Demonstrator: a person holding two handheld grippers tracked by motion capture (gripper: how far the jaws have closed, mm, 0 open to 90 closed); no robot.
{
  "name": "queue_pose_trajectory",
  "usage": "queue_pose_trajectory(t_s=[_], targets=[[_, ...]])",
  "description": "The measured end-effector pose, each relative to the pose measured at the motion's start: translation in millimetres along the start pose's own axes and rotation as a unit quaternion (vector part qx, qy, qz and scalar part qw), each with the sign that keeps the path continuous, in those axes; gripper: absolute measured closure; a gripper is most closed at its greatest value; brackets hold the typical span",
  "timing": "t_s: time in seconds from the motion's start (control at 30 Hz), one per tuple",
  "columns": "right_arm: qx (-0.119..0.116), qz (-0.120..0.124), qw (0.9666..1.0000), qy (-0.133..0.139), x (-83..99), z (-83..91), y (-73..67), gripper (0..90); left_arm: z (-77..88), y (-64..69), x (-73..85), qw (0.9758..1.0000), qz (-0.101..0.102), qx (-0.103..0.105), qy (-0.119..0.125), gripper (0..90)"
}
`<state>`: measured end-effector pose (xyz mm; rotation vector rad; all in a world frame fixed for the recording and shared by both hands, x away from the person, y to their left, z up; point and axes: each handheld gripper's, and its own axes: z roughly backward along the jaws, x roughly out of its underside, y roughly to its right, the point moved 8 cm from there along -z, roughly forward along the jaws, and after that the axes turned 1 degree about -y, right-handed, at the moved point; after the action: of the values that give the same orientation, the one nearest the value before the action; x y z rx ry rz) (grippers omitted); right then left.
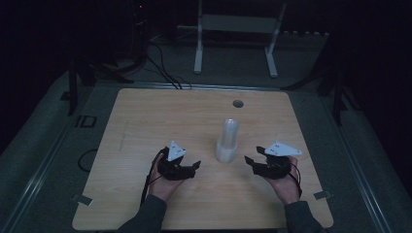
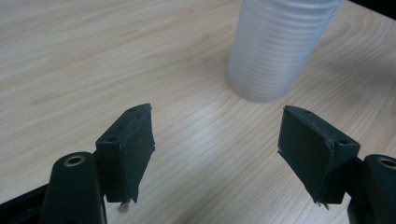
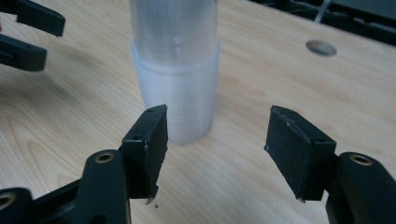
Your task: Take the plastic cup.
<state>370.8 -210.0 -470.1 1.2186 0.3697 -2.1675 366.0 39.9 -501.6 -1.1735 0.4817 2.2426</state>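
While both grippers hover low over the wooden table (image 1: 145,116), the stack of translucent cups (image 1: 227,141) stands upright between them, near the table's middle, untouched. Left gripper (image 2: 217,135): jaws apart, nothing between them, stack just ahead and to one side. Right gripper (image 3: 217,135): jaws apart, empty, stack directly ahead. I judge this the approach step, before any grasp. Next move likely calls for one gripper steadying the lower cups while the other closes gently on the top cup; thin walls may crush.

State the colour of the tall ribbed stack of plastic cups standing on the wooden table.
Translucent white: the tall ribbed stack of plastic cups shows best in the right gripper view.
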Motion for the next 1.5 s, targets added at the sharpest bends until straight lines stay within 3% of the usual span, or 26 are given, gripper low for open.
queue_pose_trajectory(t_s=[0.23,0.73,1.03,1.17,1.5], targets=[[0.000,0.019,0.9998,0.012,-23.7,4.6,-4.6,37.1,-2.6,4.7,-13.0,0.9998,-0.013,0.009,0.008,25.0],[-0.014,0.016,0.9987,0.046,-59.6,11.8,-6.1,35.4,-17.8,20.1,-35.6,0.9985,-0.036,0.038,0.013,25.0],[-0.025,0.018,0.9983,0.049,-74.1,1.6,-9.8,35.2,-34.4,32.0,-44.1,0.9970,-0.053,0.052,0.019,22.7],[-0.026,0.017,0.9982,0.051,-81.3,-4.5,-12.9,31.2,-41.8,37.9,-47.3,0.9963,-0.061,0.056,0.019,21.4],[-0.033,0.016,0.9976,0.058,-97.5,-18.0,-18.8,29.5,-53.9,42.4,-49.4,0.9962,-0.064,0.056,0.020,20.9]])
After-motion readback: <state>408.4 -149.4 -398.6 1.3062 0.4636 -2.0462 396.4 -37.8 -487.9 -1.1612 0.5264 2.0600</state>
